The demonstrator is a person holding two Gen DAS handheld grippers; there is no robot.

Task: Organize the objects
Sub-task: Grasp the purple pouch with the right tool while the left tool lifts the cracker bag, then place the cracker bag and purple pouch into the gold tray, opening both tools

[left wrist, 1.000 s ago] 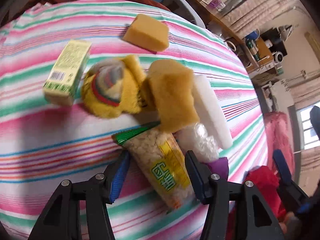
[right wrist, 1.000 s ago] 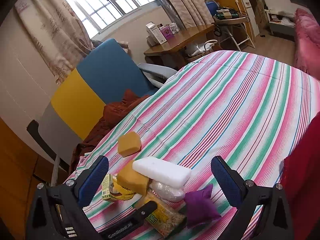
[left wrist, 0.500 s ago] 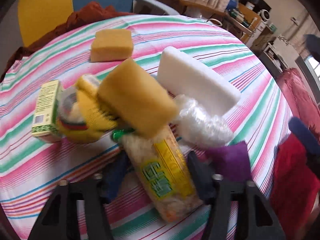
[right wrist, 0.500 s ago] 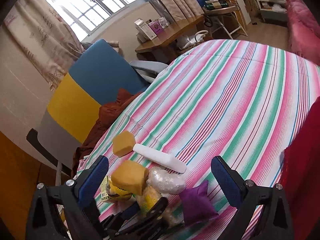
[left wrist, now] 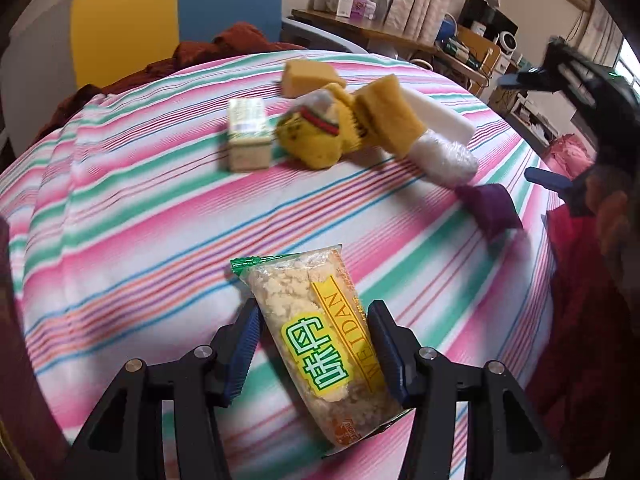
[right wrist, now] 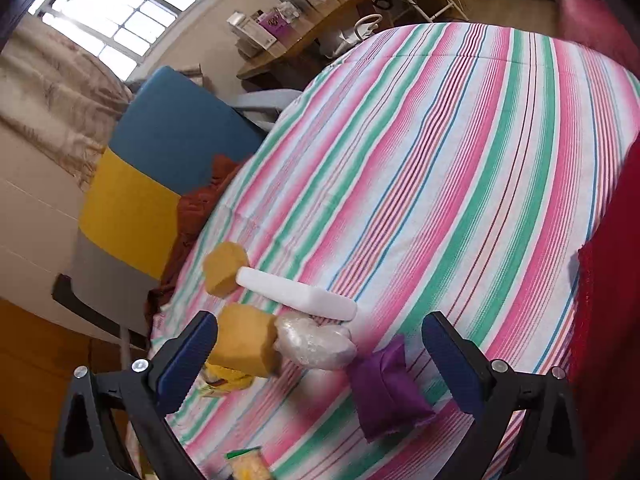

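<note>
On the striped tablecloth (left wrist: 120, 216), pink, green and white, a snack packet (left wrist: 324, 344) of pale crumbly pieces with a green and yellow label is held between the blue pads of the left gripper (left wrist: 316, 344), both pads being pressed against its long sides, so the tongs are clamped on it. The packet's green sealed end is pointed away from the camera, and it cannot be told whether the packet is lifted or lies on the cloth. Further back, well apart from the packet, a cluster of things is seen: a small green carton (left wrist: 247, 138), a yellow plush toy (left wrist: 316, 136) just beside it, a tan sponge (left wrist: 386, 120) leaned against the toy, a second tan sponge (left wrist: 308, 76) behind them, a white foam block (left wrist: 440, 118) and a clear plastic-wrapped bundle (left wrist: 444, 156) touching the block. A purple pouch (right wrist: 386, 388) is laid near the bundle (slightly blurred in the left view). The right gripper (right wrist: 320, 364) is held with its 2 blue pads wide apart and nothing between them; the bundle and the purple pouch are framed in the gap. A blue and yellow chair (right wrist: 160, 168) is stood at the far edge of the table.
</note>
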